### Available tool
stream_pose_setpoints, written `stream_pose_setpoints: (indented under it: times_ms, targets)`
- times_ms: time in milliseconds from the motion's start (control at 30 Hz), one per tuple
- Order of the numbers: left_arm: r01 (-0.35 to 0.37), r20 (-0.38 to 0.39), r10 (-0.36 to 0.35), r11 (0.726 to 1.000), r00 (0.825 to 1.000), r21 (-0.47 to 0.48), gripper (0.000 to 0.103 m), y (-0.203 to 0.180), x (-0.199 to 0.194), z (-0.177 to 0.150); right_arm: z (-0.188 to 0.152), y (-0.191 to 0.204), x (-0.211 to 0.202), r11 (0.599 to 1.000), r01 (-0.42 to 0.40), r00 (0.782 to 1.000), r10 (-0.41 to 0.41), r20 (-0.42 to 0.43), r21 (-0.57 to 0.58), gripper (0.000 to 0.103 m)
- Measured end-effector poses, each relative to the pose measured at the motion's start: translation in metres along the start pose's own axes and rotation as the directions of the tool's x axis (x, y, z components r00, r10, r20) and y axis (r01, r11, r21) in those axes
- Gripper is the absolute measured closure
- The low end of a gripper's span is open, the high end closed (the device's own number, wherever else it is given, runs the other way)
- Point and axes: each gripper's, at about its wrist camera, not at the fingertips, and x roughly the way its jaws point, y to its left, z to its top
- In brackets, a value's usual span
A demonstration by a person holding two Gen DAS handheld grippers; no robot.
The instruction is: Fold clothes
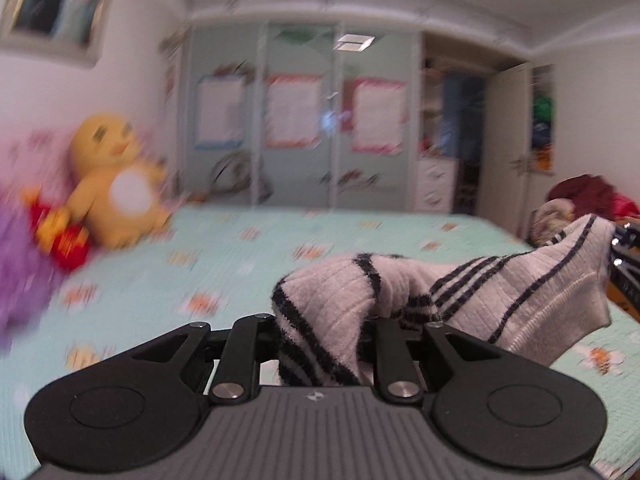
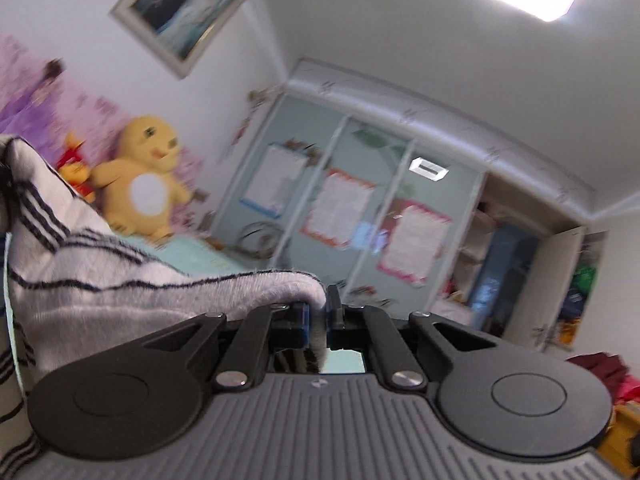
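Holding one striped garment [image 1: 460, 300] between them, two tools work above the bed [image 1: 248, 264]. The garment is white knit with dark stripes, lifted clear of the bedspread and stretched in the air from one tool to the other, over the bed's right side.

Left tool [image 1: 320, 344]: level, facing the wardrobe [image 1: 300, 136] beyond the bed's far edge. Its jaws are mostly buried under a draped fold of the garment, clenched on the cloth as far as can be seen.

Right tool [image 2: 318, 320]: rolled and tipped upward, so wall and ceiling fill its view. Jaws pinched nearly together on an edge of the garment, cloth showing in the narrow gap. In the left wrist view it shows only as a dark bit at the right edge, at the garment's raised corner.

Counts:
- one yellow plush toy [image 1: 116, 184] seated at the bed's far-left corner
- one small red and yellow plush [image 1: 64, 236] just beside it
- one heap of reddish clothes [image 1: 580, 200] off the bed's far-right corner
- one framed picture [image 2: 184, 8] on the wall
- three posters on the wardrobe doors

Both views are motion-blurred.
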Motion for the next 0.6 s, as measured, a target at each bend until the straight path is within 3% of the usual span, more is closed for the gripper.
stream_pose_setpoints:
  times_ms: [100,300,400,600]
  targets:
    - [0.031,0.076,-0.035,0.998,0.996,0.049,0.083,-0.030,-0.007,0.051,0.028,-0.037,-0.023,0.996,0.091,0.994,-0.090,0.061,-0.016,0.097]
    - [0.014,0.212,-0.048,0.987,0.976,0.157,0.082,-0.088,-0.016,0.136,0.080,-0.107,-0.043,0.970,0.241,0.961,-0.238,0.138,-0.008,0.097]
    - [0.007,0.248,-0.050,0.985,0.967,0.170,0.082,-0.103,-0.013,0.151,0.089,-0.134,-0.037,0.964,0.265,0.955,-0.266,0.132,0.025,0.097]
    - [0.036,0.205,-0.061,0.991,0.977,0.126,0.082,-0.119,0.016,0.141,0.058,-0.162,-0.015,0.961,0.184,0.978,-0.200,0.059,0.205,0.097]
